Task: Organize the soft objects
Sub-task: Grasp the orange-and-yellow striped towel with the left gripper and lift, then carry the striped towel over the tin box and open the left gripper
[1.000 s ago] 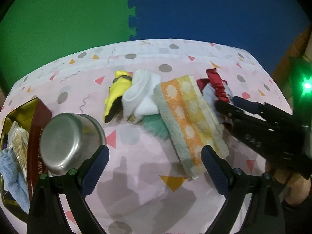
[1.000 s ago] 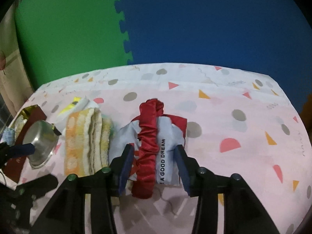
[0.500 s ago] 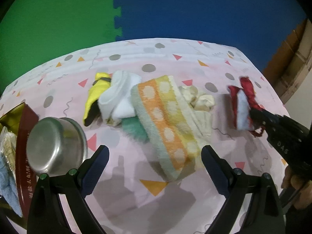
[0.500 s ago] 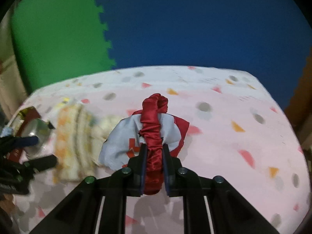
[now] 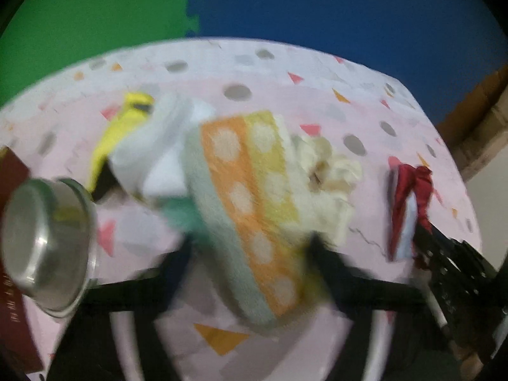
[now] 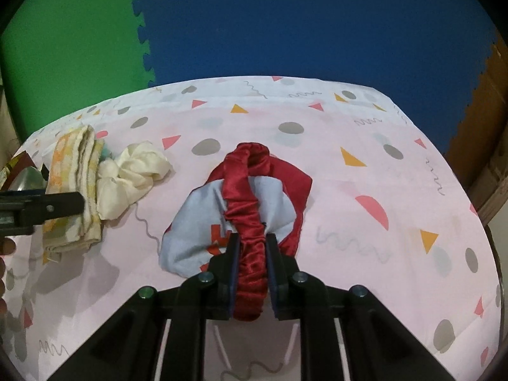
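My right gripper (image 6: 250, 247) is shut on a red satin eye mask with a pale blue front (image 6: 250, 197), held over the pink tablecloth; it also shows in the left wrist view (image 5: 409, 203). My left gripper (image 5: 250, 247) is open, its blurred fingers on either side of the folded orange-and-yellow towel (image 5: 250, 197). The towel also shows in the right wrist view (image 6: 73, 187). A cream crumpled cloth (image 5: 330, 171) lies right of the towel. A white sock roll (image 5: 162, 146), a yellow item (image 5: 123, 133) and a teal fluffy piece (image 5: 181, 212) lie left of it.
A steel bowl (image 5: 44, 238) sits at the left beside a dark red box (image 5: 12, 254). The table (image 6: 381, 171) has a patterned pink cloth. Green and blue foam mats stand behind. A cardboard box (image 5: 482, 127) is at the far right.
My right gripper closed on the red eye mask and carried it right, away from the pile, uncovering the cream cloth. My left gripper moved forward around the towel; its view is blurred.
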